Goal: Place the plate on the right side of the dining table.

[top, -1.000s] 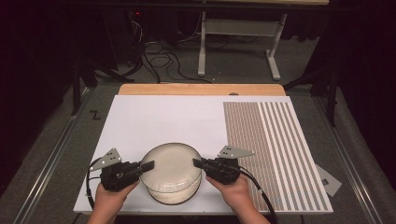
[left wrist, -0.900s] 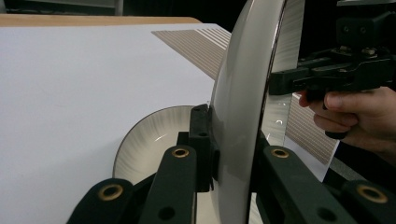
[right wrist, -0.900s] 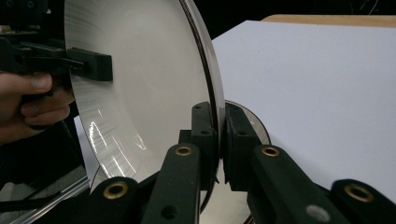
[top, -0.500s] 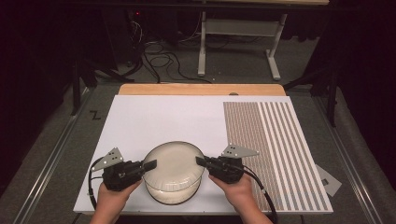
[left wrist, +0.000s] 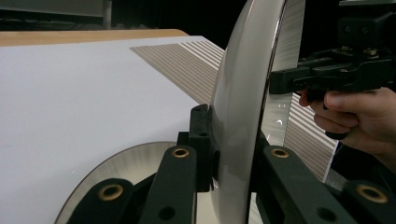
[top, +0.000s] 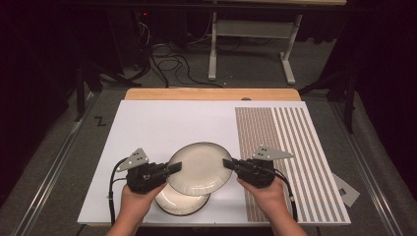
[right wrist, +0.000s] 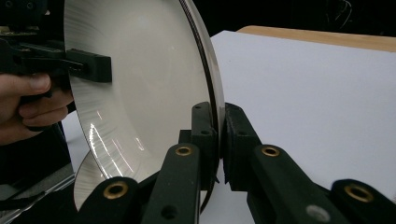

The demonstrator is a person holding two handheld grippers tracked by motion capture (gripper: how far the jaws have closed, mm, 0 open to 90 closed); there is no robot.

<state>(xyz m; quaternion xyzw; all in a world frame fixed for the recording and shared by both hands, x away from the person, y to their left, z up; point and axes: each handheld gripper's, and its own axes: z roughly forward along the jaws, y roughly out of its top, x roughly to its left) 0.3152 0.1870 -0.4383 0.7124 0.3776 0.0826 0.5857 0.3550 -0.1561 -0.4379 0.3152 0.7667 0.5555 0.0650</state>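
A pale, shiny plate (top: 199,167) hangs tilted above the white board, held by its rim from both sides. My left gripper (top: 174,167) is shut on its left rim, and my right gripper (top: 227,163) is shut on its right rim. A second plate (top: 179,204) lies flat on the board beneath it, partly hidden. In the left gripper view the held plate (left wrist: 243,93) stands edge-on between my left gripper's (left wrist: 233,135) pads, with the lower plate (left wrist: 126,163) below. In the right gripper view my right gripper (right wrist: 218,121) pinches the plate's (right wrist: 140,79) rim.
The white board (top: 172,123) has a panel of brown stripes (top: 290,147) on its right side and a wooden strip (top: 211,94) along its far edge. Beyond it are floor cables (top: 167,54) and a metal stand (top: 251,44).
Both grippers have risen and moved away from the person with the top plate. It has come off the lower plate, which stays on the board near the front edge.
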